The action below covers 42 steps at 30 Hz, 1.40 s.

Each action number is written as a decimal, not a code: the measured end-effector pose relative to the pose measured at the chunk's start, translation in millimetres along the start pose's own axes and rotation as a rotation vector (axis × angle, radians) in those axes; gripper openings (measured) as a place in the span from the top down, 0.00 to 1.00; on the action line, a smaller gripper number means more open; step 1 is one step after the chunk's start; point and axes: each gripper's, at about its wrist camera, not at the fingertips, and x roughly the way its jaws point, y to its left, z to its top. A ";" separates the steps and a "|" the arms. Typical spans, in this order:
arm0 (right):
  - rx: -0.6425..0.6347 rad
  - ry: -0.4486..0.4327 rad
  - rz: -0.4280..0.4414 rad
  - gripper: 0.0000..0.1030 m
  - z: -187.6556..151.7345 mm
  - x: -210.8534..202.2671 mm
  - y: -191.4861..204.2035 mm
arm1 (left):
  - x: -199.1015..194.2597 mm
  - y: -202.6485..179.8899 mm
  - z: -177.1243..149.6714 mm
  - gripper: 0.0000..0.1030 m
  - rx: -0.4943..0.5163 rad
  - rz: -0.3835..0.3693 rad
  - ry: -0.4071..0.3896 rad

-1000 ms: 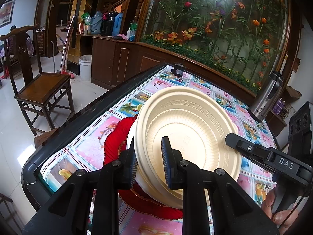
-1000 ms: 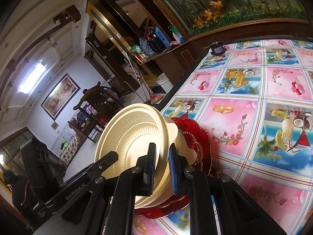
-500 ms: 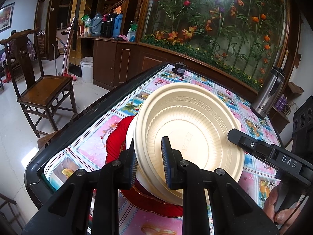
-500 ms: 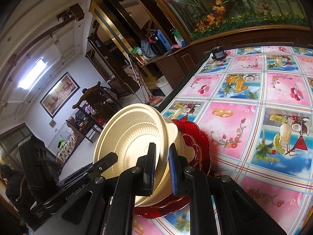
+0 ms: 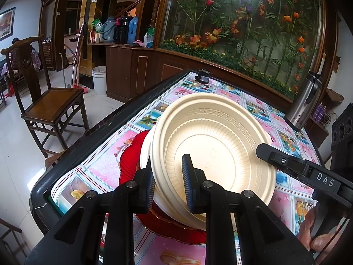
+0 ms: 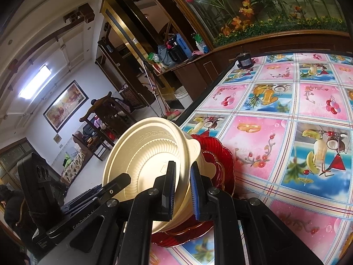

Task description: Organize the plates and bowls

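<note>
The cream bowl (image 5: 216,152) is tilted, its inside facing the left wrist camera, above a red plate (image 5: 130,154) near the table (image 5: 39,190) corner. A 2nd cream bowl (image 5: 145,152) appears nested behind it. The left gripper (image 5: 168,176) is clamped on the near rim, 1 finger inside, 1 outside. The right gripper (image 6: 183,187) is clamped narrowly on the opposite rim (image 6: 187,167). A steel flask (image 5: 305,103) stands well apart at the far edge, and a wooden chair (image 5: 48,101) stands on the floor beside the table.
</note>
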 end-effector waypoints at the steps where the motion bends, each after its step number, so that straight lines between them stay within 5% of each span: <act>1: 0.000 -0.001 -0.002 0.86 0.0 0.0 -0.2 | 0.0 0.1 -0.1 0.82 0.002 0.001 0.000; 42: -0.003 0.000 -0.012 0.85 -1.1 6.4 -5.5 | -4.8 3.8 -4.2 0.81 -0.005 0.006 -0.010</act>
